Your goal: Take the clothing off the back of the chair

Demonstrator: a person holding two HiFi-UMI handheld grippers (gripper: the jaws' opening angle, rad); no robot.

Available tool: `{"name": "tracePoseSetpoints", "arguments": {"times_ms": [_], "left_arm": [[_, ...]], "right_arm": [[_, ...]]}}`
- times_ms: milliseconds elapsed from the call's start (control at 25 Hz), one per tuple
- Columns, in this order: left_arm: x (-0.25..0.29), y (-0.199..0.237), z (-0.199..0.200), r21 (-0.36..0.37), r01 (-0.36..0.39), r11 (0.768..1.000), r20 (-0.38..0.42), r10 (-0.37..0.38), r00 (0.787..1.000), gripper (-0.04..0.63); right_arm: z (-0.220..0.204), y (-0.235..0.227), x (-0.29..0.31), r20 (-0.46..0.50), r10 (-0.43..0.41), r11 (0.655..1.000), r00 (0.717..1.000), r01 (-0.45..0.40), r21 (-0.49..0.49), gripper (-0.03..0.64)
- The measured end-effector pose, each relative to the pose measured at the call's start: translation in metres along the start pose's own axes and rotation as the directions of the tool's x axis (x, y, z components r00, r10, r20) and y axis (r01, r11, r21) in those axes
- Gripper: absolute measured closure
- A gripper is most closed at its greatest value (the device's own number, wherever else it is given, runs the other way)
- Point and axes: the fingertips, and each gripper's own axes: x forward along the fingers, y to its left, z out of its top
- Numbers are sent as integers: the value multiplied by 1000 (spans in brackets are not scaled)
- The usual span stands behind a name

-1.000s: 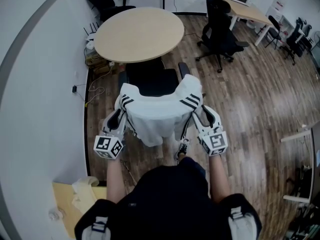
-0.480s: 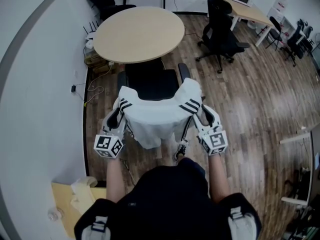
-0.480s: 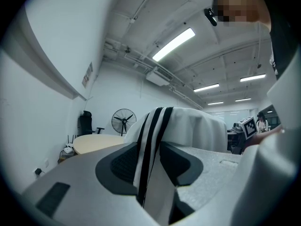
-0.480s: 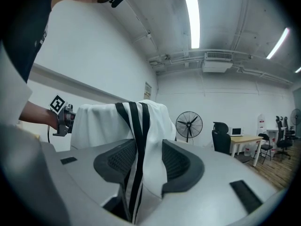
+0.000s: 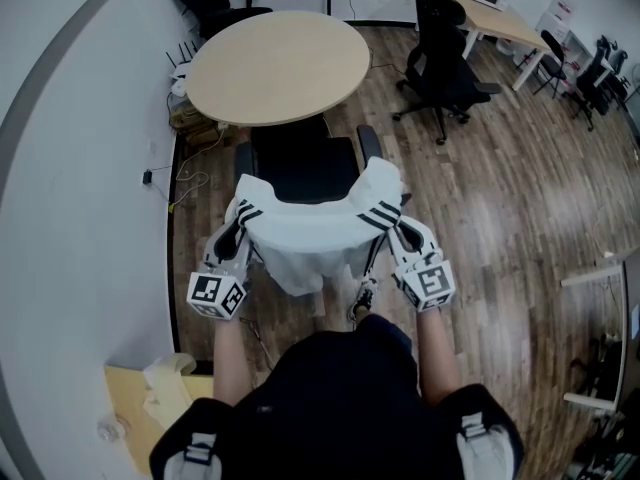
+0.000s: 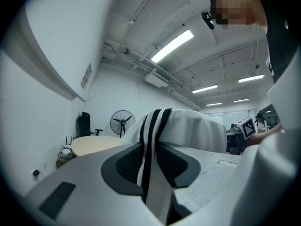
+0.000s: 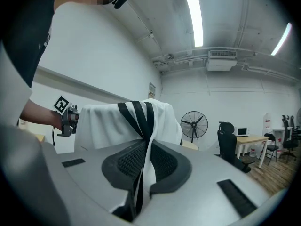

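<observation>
Wooden flooring (image 5: 500, 218) is running under a round table (image 5: 275, 68) and a black chair (image 5: 300, 168) standing just beside it. A white shirt (image 5: 315, 233) with black stripes is hanging over the chair's back, draping down its rear side. The left gripper (image 5: 236, 230) is pinching the striped fabric at the back's left corner, its jaws having just been closing on it. The right gripper (image 5: 400, 230) is clamping the stripes at the right corner, its jaws likewise having just been closing.

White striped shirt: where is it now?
In the head view the white striped shirt is draped mid-frame over the back of the black chair, round table beyond; the left gripper and right gripper have just been closing on its striped ends.
</observation>
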Motion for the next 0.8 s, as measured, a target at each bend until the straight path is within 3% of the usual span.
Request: {"name": "tracePoseSetpoints", "arguments": {"times_ms": [160,440,600,800], "left_arm": [[0,-2,3,-6,12,1000,11,-12,1000,575],[-10,-2,6,-40,-18,999,58,20,998,583],[-16,-4,11,-38,-21,999,77,24,997,583],[-24,-10,12,-34,-9,999,92,12,996,584]], "right_arm": [[-1,0,0,-10,-3,1000,1000,3,-13,603],[3,-2,-7,-10,-17,1000,1000,17,-4,604],[0,-2,-16,12,-1,997,1000,0,79,606],[1,-1,-23,29,-8,995,1000,5,101,606]]}}
